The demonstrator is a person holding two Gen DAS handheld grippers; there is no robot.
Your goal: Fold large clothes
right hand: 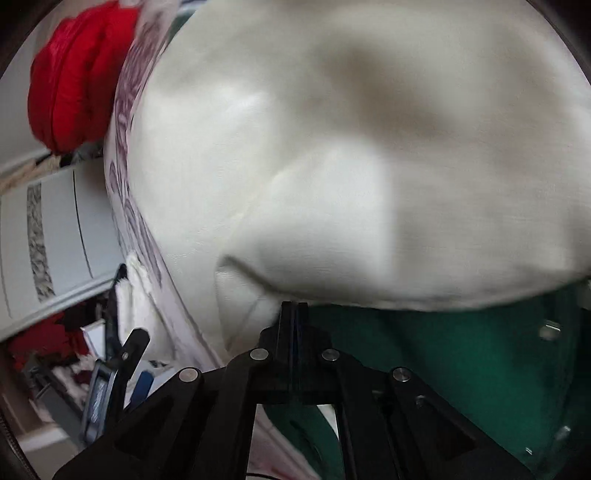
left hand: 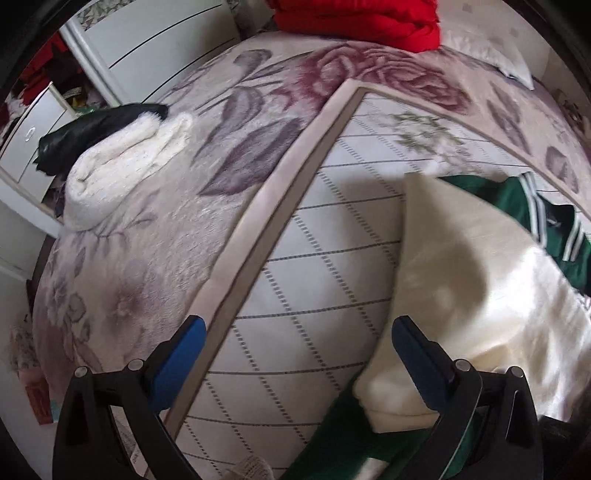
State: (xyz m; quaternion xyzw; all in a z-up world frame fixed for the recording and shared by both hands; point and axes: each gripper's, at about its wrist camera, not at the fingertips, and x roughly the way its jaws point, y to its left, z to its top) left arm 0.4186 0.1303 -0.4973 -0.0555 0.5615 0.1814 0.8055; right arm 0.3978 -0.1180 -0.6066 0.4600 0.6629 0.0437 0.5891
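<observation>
A green jacket with a cream-white lining (left hand: 461, 258) lies on the bed at the right of the left wrist view; its green striped part (left hand: 532, 206) shows beyond the cream fabric. My left gripper (left hand: 295, 332) is open and empty, its right finger beside the cream fabric's edge. In the right wrist view the cream fabric (right hand: 351, 147) fills the frame, with green fabric (right hand: 443, 369) below it. My right gripper (right hand: 293, 306) is shut on the jacket's cream and green edge and holds it up. The left gripper shows at lower left of that view (right hand: 122, 354).
The bed has a floral blanket (left hand: 147, 258) and a lattice-patterned cover (left hand: 314, 258). A folded white fleece (left hand: 122, 162) with a black garment (left hand: 92, 129) lies at the left edge. A red bundle (left hand: 354, 22) and a pillow (left hand: 491, 48) lie at the far end. White drawers (left hand: 155, 37) stand beside the bed.
</observation>
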